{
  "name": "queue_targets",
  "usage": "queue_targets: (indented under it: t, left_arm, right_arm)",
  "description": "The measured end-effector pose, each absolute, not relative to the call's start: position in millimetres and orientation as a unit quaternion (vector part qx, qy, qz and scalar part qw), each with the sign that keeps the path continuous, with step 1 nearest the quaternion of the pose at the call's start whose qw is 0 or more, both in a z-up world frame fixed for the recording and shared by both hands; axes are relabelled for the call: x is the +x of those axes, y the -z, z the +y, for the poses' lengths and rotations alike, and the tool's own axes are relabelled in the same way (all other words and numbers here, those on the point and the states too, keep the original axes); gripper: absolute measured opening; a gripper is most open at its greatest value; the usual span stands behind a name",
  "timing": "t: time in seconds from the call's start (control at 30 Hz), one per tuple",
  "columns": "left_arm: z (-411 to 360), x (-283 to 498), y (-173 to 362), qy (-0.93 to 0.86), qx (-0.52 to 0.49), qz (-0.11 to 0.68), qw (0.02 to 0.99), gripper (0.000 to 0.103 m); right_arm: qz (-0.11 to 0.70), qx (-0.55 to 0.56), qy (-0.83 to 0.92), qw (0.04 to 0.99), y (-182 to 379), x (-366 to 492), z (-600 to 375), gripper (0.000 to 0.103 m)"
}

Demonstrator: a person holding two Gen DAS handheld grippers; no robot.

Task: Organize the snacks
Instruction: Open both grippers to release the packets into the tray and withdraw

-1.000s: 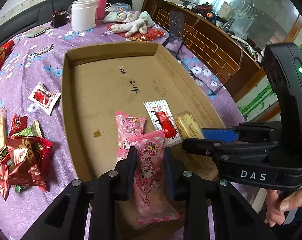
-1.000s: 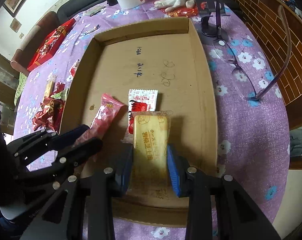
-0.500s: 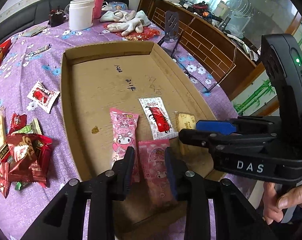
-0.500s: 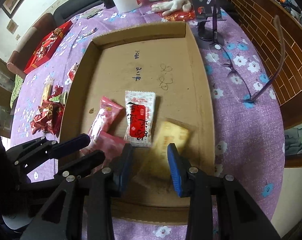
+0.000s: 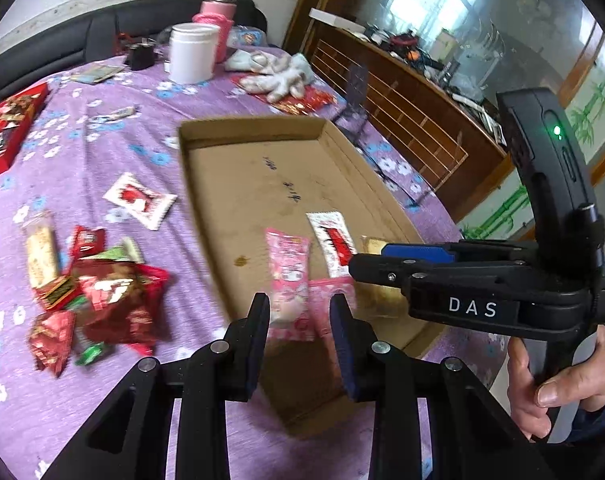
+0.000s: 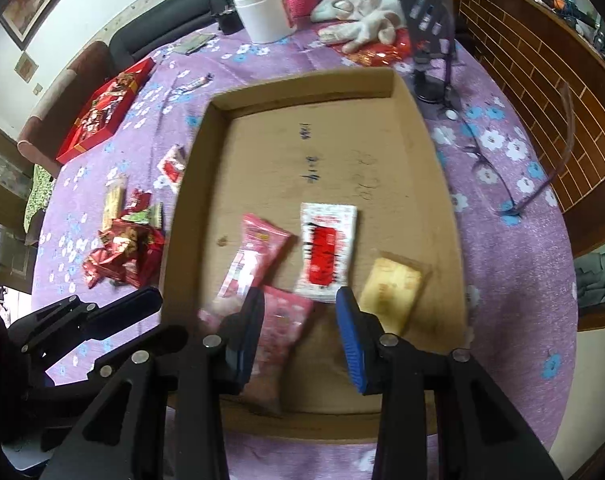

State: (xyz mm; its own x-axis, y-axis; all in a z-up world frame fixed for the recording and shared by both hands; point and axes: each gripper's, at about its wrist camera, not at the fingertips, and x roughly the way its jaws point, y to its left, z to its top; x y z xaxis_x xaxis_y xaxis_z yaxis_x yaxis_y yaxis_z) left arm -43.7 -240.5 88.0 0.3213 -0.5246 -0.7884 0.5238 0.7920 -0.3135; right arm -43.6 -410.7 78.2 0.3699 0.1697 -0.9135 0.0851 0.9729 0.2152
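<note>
A shallow cardboard tray (image 5: 262, 132) (image 6: 302, 84) lies on the purple flowered cloth. In it lie two pink snack packets (image 5: 288, 268) (image 6: 280, 320), a white and red sachet (image 5: 332, 238) (image 6: 327, 252) and a yellow cracker pack (image 6: 390, 292). My left gripper (image 5: 299, 320) is open and empty above the tray's near left corner. My right gripper (image 6: 298, 320) is open and empty above the near edge; it also shows in the left wrist view (image 5: 386, 258). A pile of red and green snacks (image 5: 90, 292) (image 6: 122, 248) lies left of the tray, with a white and red sachet (image 5: 140, 200).
A red gift box (image 6: 102, 112) lies at the far left. A white jar (image 5: 192, 54), a pink flask (image 5: 218, 20), white gloves (image 5: 278, 78) and a black stand (image 6: 430, 40) are behind the tray. Glasses (image 6: 514, 184) lie right of it.
Both grippers let go of their packets, the pink one and the yellow cracker pack, which now lie in the tray. Both grippers have pulled back and up; the left has swung left.
</note>
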Motion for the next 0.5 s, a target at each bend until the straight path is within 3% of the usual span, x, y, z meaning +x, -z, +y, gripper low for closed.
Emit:
queue_targets:
  t: [0.5]
  left_arm:
    - [-125.3,-37.1,-94.4,0.233,-0.066,0.475,0.846,0.032]
  right_arm:
    - [0.556,0.089,-0.083,0.822,-91.7,-20.3,-327.5,0.04]
